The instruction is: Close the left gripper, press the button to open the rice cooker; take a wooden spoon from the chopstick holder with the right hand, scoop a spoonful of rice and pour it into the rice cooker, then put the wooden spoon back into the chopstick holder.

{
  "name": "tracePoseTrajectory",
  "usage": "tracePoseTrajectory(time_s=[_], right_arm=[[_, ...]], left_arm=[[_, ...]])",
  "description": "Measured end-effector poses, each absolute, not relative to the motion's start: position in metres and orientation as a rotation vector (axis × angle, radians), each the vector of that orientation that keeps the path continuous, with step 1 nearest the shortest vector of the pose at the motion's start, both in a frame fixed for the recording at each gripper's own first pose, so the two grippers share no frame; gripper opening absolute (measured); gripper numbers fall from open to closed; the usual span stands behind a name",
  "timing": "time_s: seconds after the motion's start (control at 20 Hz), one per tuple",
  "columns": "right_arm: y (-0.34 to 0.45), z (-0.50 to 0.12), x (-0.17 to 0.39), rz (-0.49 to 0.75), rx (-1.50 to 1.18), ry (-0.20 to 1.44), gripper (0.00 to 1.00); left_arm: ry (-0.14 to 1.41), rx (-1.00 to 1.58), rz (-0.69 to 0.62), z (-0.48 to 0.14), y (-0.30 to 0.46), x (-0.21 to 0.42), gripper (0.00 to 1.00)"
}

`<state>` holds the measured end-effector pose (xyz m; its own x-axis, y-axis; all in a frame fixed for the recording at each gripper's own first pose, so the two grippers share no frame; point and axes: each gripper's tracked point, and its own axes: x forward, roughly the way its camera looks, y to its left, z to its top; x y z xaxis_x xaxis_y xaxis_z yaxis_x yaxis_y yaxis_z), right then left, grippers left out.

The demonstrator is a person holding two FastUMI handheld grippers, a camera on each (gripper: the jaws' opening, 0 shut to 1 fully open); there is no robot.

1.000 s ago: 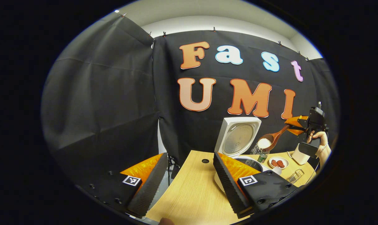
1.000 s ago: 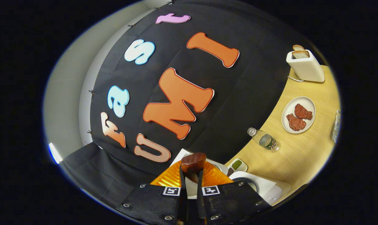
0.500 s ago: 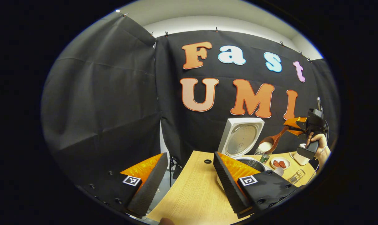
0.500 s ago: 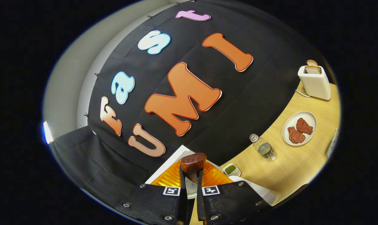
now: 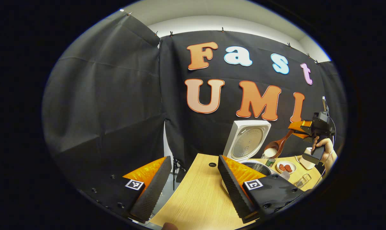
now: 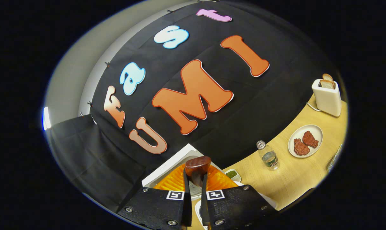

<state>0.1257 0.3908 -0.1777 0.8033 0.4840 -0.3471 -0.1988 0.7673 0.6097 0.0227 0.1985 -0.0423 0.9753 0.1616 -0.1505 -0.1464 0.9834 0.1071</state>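
Your right gripper: fingers clamped on the wooden spoon, tilted, rice spilling over the open rice cooker. Your left gripper: jaws wide apart, empty, above the table.

Wooden spoon: dark, smooth, slightly glossy wood, clamped between the right gripper fingers, with white granular rice in the bowl. Rice cooker beyond the left gripper fingers: glossy white plastic shell, dull brushed-metal inner lid plate. Table between those fingers: pale matt wood-grain; the finger pads look ribbed and matt
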Motion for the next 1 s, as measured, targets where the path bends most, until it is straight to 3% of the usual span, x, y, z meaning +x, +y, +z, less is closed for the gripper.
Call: tracePoseTrajectory(time_s=[1.0], right_arm=[[0.407, -0.161, 0.103, 0.517, 0.345, 0.44, 0.11]], left_arm=[[0.158, 0.109, 0.161, -0.048, 0.203, 0.011, 0.96]])
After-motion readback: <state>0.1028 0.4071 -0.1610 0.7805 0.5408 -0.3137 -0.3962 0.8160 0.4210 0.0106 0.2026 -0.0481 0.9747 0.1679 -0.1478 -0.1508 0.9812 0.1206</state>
